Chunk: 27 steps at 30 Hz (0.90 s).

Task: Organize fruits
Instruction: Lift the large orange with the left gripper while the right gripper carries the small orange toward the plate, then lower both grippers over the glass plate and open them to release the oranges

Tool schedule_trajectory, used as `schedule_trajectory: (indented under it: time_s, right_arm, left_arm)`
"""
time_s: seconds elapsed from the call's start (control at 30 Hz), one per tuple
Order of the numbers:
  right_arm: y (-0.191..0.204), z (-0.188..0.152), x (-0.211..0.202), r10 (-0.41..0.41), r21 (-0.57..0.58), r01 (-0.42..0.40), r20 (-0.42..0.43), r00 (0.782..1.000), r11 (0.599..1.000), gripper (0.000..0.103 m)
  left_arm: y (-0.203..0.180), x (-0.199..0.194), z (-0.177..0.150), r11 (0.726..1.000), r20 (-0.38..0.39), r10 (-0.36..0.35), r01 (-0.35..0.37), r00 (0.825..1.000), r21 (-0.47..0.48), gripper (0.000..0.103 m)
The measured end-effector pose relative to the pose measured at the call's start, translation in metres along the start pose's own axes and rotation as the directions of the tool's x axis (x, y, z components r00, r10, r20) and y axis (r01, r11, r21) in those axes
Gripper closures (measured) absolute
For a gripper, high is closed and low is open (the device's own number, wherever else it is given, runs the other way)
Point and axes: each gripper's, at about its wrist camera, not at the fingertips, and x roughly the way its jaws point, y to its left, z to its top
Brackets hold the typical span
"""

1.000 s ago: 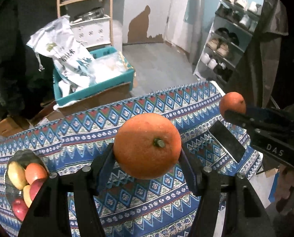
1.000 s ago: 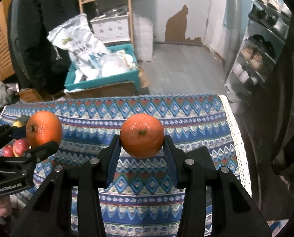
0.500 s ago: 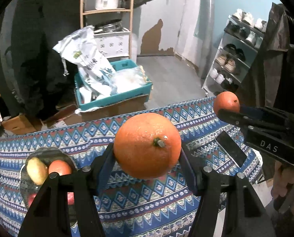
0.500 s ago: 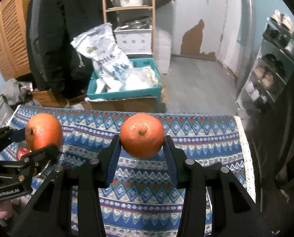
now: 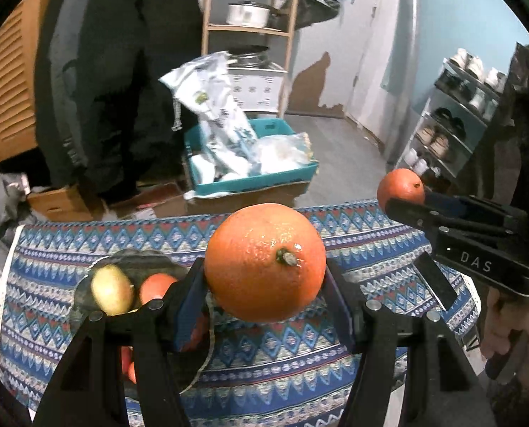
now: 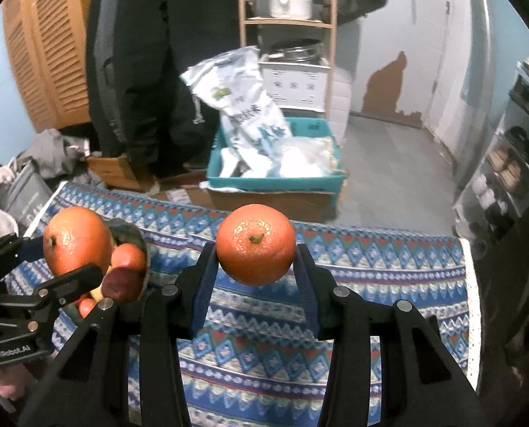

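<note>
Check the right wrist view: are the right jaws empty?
No, the right gripper is shut on an orange, held above the patterned cloth.

A patterned blue cloth covers the table across the lower half of both views, with a white lace edge at its right end. Beyond it, at frame centre, a teal crate sits on a cardboard box and holds a white printed bag that leans up and left, plus clear plastic bags. Behind stands a wooden shelf with a metal pot on top. A dark coat hangs at upper left, beside louvred wooden doors. A shoe rack fills the right edge. The wall shows peeled paint.
</note>
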Motion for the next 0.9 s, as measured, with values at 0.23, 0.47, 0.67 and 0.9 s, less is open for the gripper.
schedule_trajectory:
  time_s: [0.23,0.47,0.67,0.9]
  right_arm:
    - [0.044,0.01,0.018,0.062,-0.047,-0.063,-0.019,0.998,0.997,0.061]
    - [0.086,0.014,0.041,0.105,-0.101,-0.11,-0.051,0.993,0.989,0.061]
    - [0.116,0.017,0.064,0.154,-0.118,-0.164,-0.091,0.984,0.979,0.061]
    - [0.148,0.02,0.092,0.228,-0.125,-0.246,-0.142,0.963,0.961,0.061]
  left_arm:
    - [0.048,-0.004,-0.007,0.996,-0.008,0.05,-0.05,0.999,-0.069,0.039]
    - [0.092,-0.004,-0.016,0.986,-0.024,0.095,-0.097,0.995,-0.136,0.039]
    - [0.123,-0.001,-0.025,0.974,-0.043,0.142,-0.148,0.989,-0.172,0.039]
    - [0.159,0.009,-0.039,0.958,-0.088,0.162,-0.178,0.983,-0.225,0.038]
